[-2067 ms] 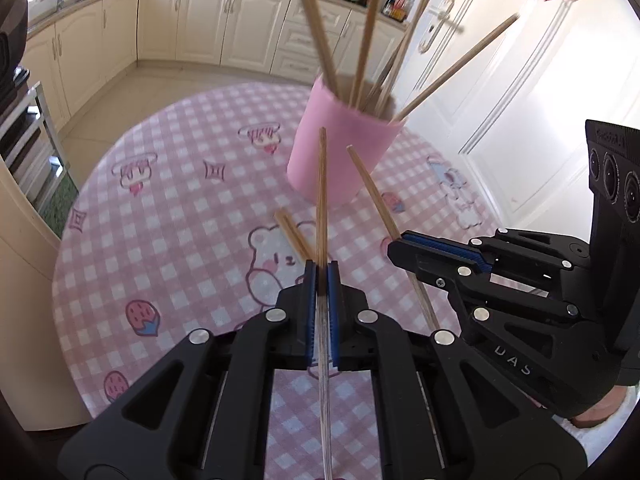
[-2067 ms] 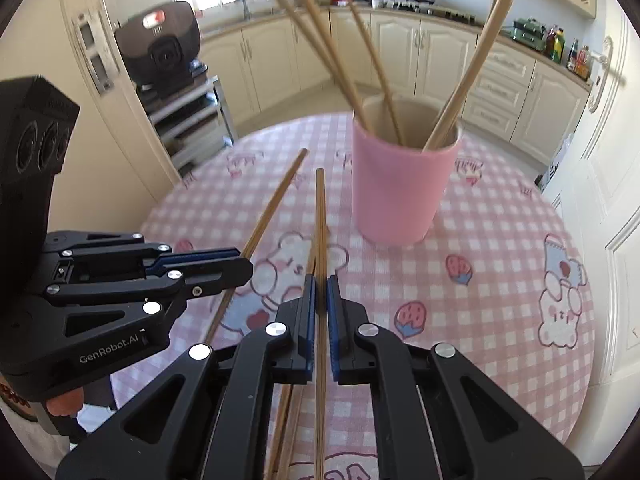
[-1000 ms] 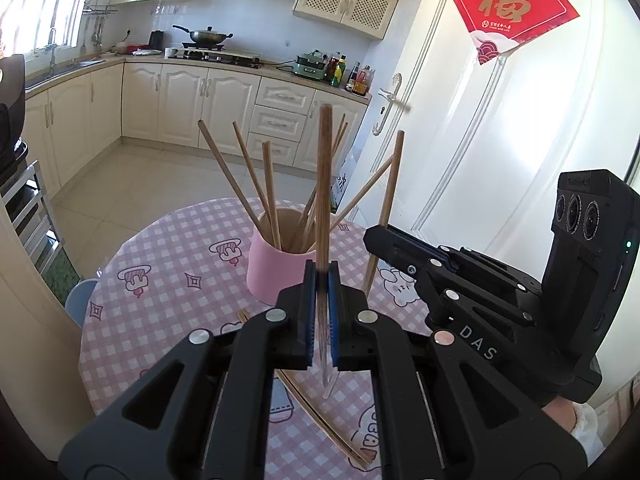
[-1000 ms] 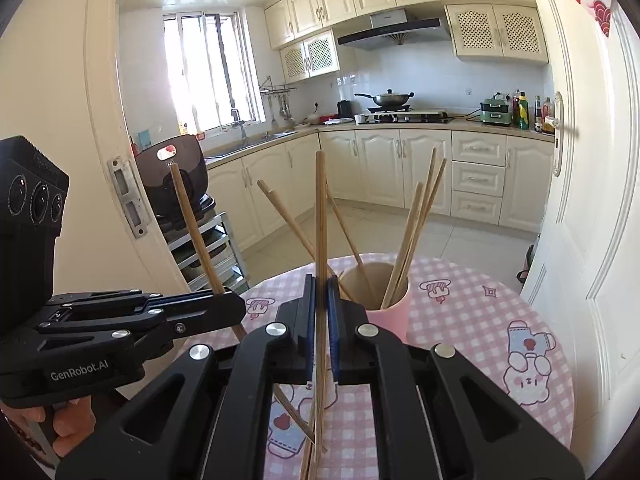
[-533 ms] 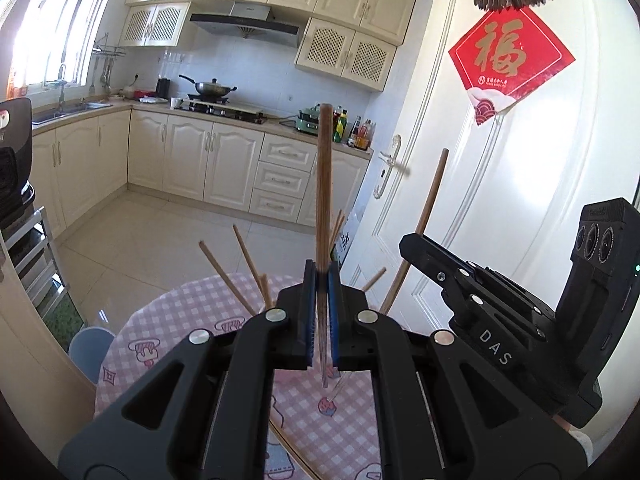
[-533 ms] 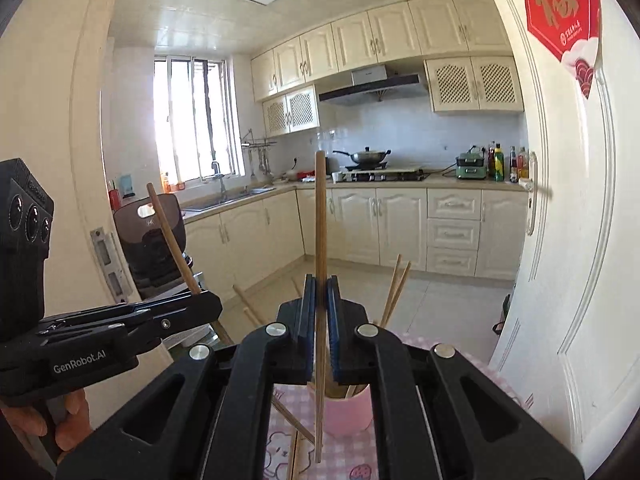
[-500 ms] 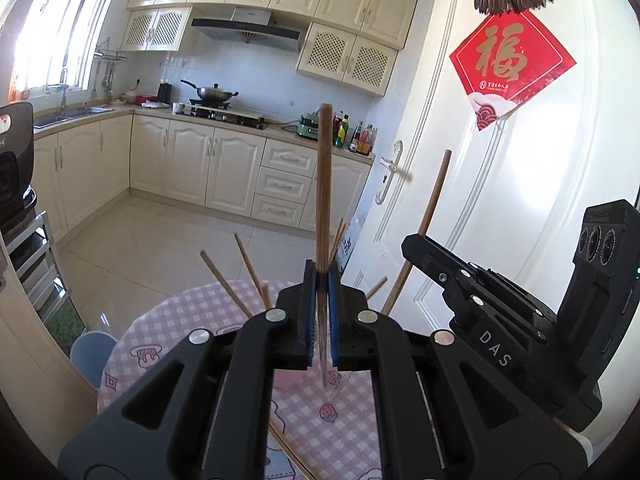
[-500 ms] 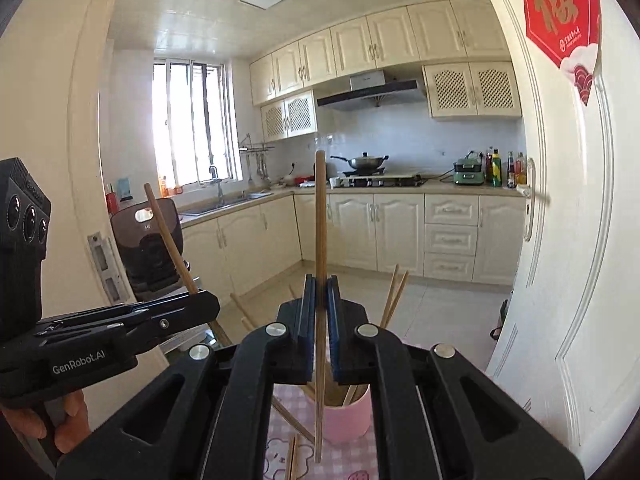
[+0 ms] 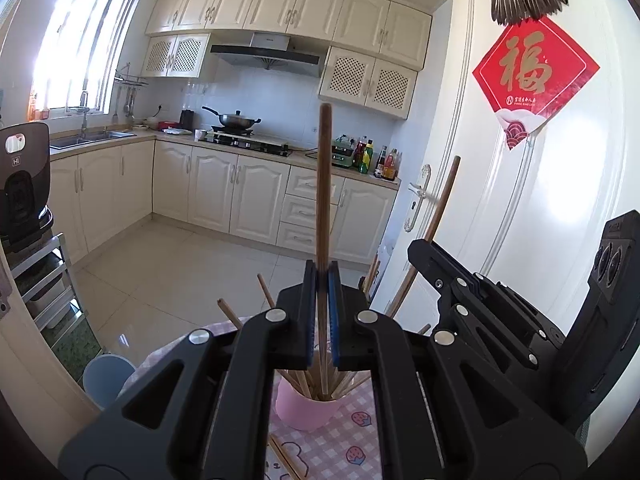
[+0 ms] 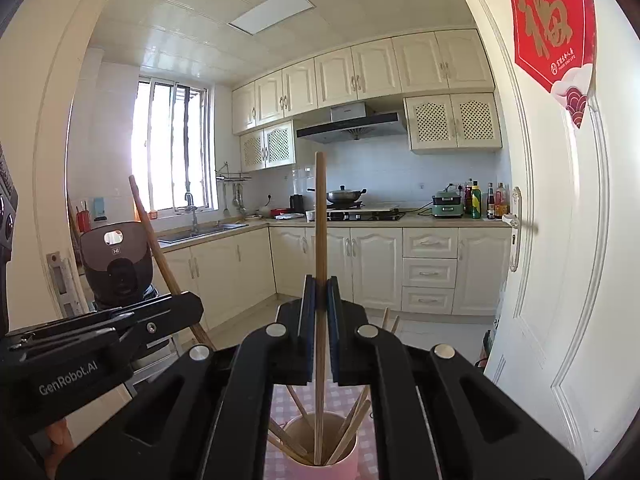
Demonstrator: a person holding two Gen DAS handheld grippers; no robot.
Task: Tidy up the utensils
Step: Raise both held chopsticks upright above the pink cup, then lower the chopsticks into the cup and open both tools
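**A:** What are the left tongs (image 9: 323,312) doing?

**B:** They are squeezed tight on a dark brown chopstick (image 9: 323,208). The stick stands straight up between the blue pads (image 9: 333,316). Its low end goes down into the pink cup (image 9: 306,410).

**A:** And the right tongs (image 10: 319,320)?

**B:** They are squeezed on a lighter chopstick (image 10: 320,248). That one stands straight up too. Its bottom tip is inside the same pink cup (image 10: 320,472), just under the tongs.

**A:** Where is the cup?

**B:** It sits on the worktop, which has a pink checked cloth (image 9: 344,440) with little strawberries on it. The cup is near, right below both tongs.

**A:** Is anything else in the cup?

**B:** Yes, more chopsticks (image 10: 352,424). They lean out to the left and right like a fan.

**A:** Are any sticks not in the cup?

**B:** Some chopsticks lie flat on the cloth (image 9: 286,458), near the cup's left side. I cannot tell how many.

**A:** Can each camera see the other tongs?

**B:** Yes. The left view shows the right tongs (image 9: 416,250) on the right, with their stick (image 9: 440,216) tilted. The right view shows the left tongs (image 10: 188,312) on the left, with their stick (image 10: 160,256) tilted.

**A:** What is far away?

**B:** A kitchen with cream cupboards (image 9: 224,196) and a wok (image 9: 236,121) on the stove. A white door (image 9: 500,200) with a red paper sign (image 9: 534,76) is on the right.
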